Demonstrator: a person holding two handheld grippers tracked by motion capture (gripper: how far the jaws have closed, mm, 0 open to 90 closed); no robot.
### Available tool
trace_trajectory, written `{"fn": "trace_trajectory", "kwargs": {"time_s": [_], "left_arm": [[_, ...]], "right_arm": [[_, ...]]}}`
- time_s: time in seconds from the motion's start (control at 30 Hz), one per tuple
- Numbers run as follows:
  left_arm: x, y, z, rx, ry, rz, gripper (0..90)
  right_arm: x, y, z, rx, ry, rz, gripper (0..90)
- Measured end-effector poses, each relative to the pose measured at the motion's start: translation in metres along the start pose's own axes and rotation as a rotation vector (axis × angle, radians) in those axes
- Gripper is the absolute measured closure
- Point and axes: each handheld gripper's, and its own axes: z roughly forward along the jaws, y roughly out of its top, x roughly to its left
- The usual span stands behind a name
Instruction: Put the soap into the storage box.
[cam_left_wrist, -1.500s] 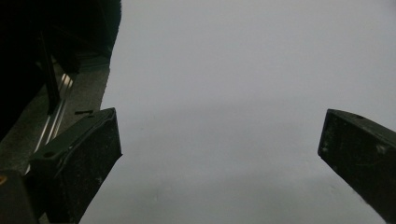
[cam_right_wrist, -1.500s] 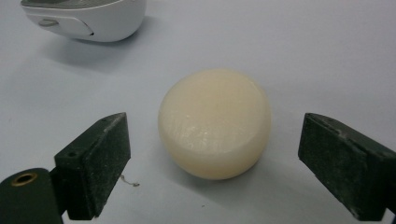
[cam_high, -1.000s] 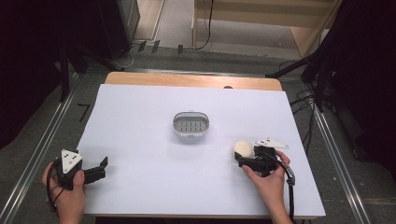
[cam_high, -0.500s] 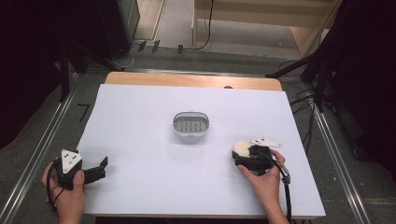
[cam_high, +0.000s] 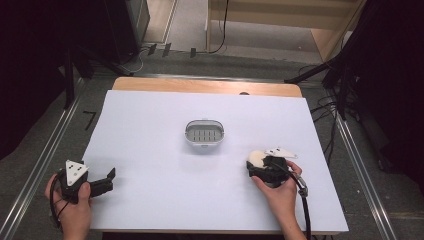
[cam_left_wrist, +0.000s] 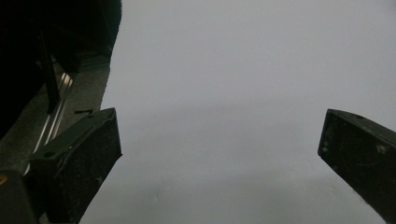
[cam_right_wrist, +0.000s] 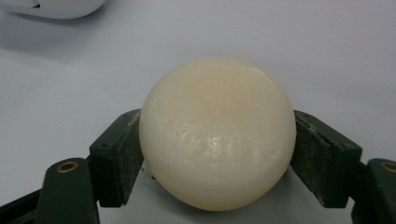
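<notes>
A cream-white round soap bar (cam_right_wrist: 217, 133) lies on the white table (cam_high: 200, 200) at the right, also seen as a pale lump, the soap (cam_high: 256, 159), in the high view. My right gripper (cam_high: 255, 166) has just been closing and now both pads press on the soap's sides. A small grey oval soap dish (cam_high: 204, 132) with slots in its floor stands at mid-table, up and to the left of the soap. My left gripper (cam_high: 109, 179) rests at the table's front left, jaws wide apart with nothing between them, as the left gripper view confirms.
A wooden strip (cam_high: 205, 86) borders the table's far edge. Metal rails (cam_high: 45, 160) run along both sides, with dark equipment and cables beyond. The soap dish's rim (cam_right_wrist: 51, 7) peeks into the top left of the right gripper view.
The right gripper has edged slightly to the left and closed onto the soap. The left hand and its gripper have stayed still.
</notes>
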Motion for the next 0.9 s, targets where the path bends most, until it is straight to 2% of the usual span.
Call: {"fn": "trace_trajectory", "kwargs": {"time_s": [0.03,0.07,0.13,0.47,0.9], "left_arm": [[0.0,0.0,0.0,-0.001,0.0,-0.001,0.0],[0.0,0.0,0.0,0.0,0.0,-0.001,0.0],[0.0,0.0,0.0,0.003,-0.002,0.0,0.0],[0.0,0.0,0.0,0.002,0.001,0.0,0.0],[0.0,0.0,0.0,0.002,-0.002,-0.001,0.0]], "right_arm": [[0.0,0.0,0.0,0.002,0.003,-0.003,24.3],[0.0,0.001,-0.001,0.006,0.034,0.014,24.5],[0.0,0.001,-0.001,0.006,0.044,0.02,24.6],[0.001,0.011,-0.009,-0.021,0.059,0.01,25.2],[0.011,0.03,-0.012,-0.029,0.121,-0.008,25.4]]}}
